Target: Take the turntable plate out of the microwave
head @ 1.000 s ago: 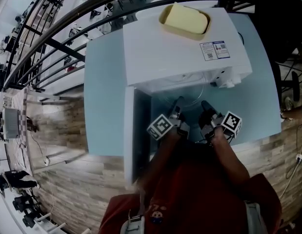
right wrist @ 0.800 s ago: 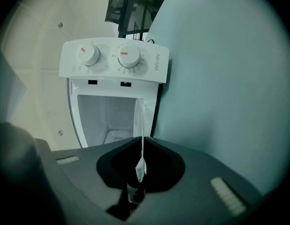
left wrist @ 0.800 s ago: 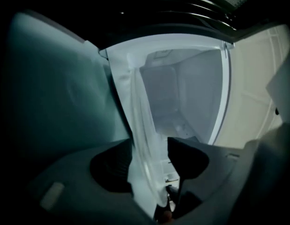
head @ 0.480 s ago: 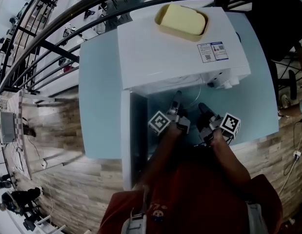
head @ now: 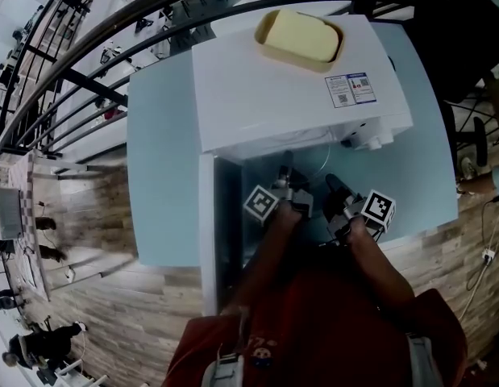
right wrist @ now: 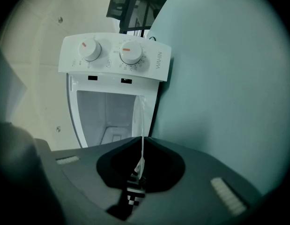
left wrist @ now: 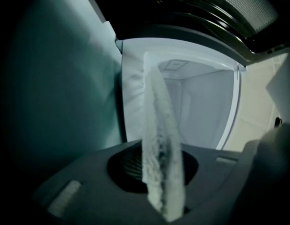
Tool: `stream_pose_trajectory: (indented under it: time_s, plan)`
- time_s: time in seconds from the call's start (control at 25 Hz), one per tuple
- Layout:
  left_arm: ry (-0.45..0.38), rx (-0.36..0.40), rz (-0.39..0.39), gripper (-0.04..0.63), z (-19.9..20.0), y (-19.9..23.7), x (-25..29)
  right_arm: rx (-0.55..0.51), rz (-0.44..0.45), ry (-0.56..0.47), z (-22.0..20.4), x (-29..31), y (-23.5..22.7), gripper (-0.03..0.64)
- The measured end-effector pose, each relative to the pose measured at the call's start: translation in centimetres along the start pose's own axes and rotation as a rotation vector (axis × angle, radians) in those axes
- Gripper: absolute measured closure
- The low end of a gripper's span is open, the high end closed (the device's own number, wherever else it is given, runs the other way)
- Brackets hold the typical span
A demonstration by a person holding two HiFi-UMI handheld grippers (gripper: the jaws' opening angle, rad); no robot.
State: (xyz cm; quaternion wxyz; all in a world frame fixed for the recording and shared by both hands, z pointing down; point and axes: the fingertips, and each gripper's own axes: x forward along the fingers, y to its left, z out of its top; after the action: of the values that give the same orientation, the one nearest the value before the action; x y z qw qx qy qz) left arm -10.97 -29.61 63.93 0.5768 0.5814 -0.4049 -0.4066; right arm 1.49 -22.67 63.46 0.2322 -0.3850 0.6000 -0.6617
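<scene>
on the light blue tabletop [head: 164, 168], toward its far edge: a white microwave [head: 289, 79], front facing the near edge, door [head: 207, 240] swung wide open on the left and reaching out to the near edge. on the microwave's roof, near its far edge, a pale yellow tray [head: 300, 35]; near the roof's front right corner, a printed sticker [head: 351, 87]. seen from the right gripper view, two round knobs [right wrist: 90, 49] side by side on the control panel, next to the open, pale cavity [right wrist: 107, 114].

turntable plate [head: 312, 166] – clear glass, hard to make out from the head view – just in front of the cavity mouth, above the tabletop between microwave and near edge, far rim reaching under the front lip of the roof. held at its near rim from both sides; edge-on in both gripper views.

left gripper [head: 285, 172]: pointing level into the opening, close beside the door. jaws just now closing, brought down to a narrow gap, with the frosted-looking edge of the plate between the pads and clamped there.

right gripper [head: 331, 182]: just right of the left one, apart from it, tilted slightly downward. jaws nearly together, pinched on the thin glass rim – a fine bright line running from the pads up to the right side of the cavity mouth.

at the near edge of the tabletop, a person in a red top [head: 330, 321], forearms stretched toward the microwave. beyond the left edge, wood-pattern floor [head: 112, 297] and a dark railing [head: 96, 47].
</scene>
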Motion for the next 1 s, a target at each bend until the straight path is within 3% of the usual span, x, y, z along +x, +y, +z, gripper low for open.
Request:
stream_pose_trajectory:
  time_s: [0.28, 0.6, 1.0]
  plan:
    - [0.011, 0.006, -0.001, 0.565, 0.0, -0.3, -0.2, -0.051, -0.040, -0.002, -0.3, -0.1, 0.2, 0.600]
    - [0.015, 0.012, 0.011, 0.563, 0.2, -0.8, -1.5, -0.039, -0.022, 0.000, -1.4, -1.9, 0.2, 0.552]
    - [0.049, 0.039, 0.029, 0.563, -1.4, -1.4, -4.5, -0.122, -0.055, -0.095, -0.7, -6.6, 1.0, 0.552]
